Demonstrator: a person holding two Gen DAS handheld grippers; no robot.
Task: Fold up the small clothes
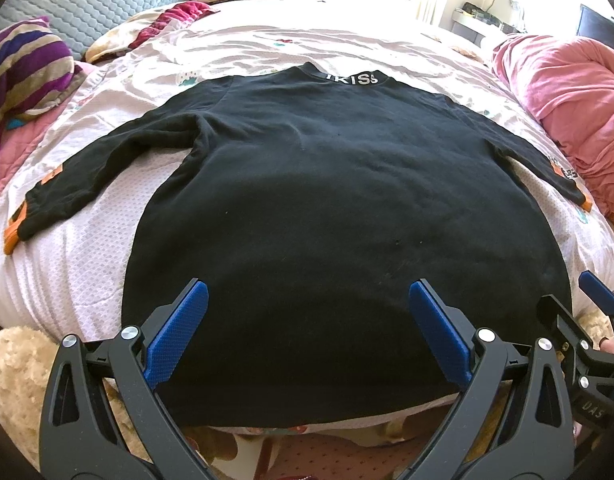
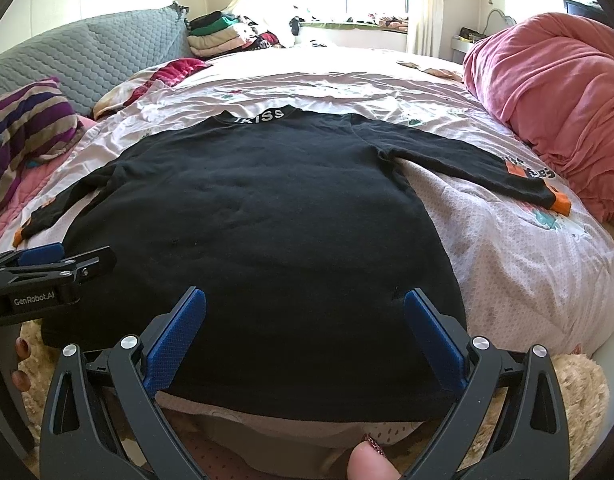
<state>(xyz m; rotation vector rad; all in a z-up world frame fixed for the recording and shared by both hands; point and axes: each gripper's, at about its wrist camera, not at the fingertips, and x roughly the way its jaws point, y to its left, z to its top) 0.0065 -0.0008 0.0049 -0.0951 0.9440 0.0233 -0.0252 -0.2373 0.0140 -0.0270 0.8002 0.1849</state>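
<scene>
Claws — 2, left [image 1: 309, 332] and right [image 2: 305, 338], both spread — over 1 black sweater [image 1: 327, 200].

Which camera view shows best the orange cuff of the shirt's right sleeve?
The right wrist view: the orange cuff lies whole and unobstructed at the end of the black shirt's outstretched sleeve. In the left wrist view the same cuff sits at the distorted picture edge, and only a narrow orange strip shows.
</scene>
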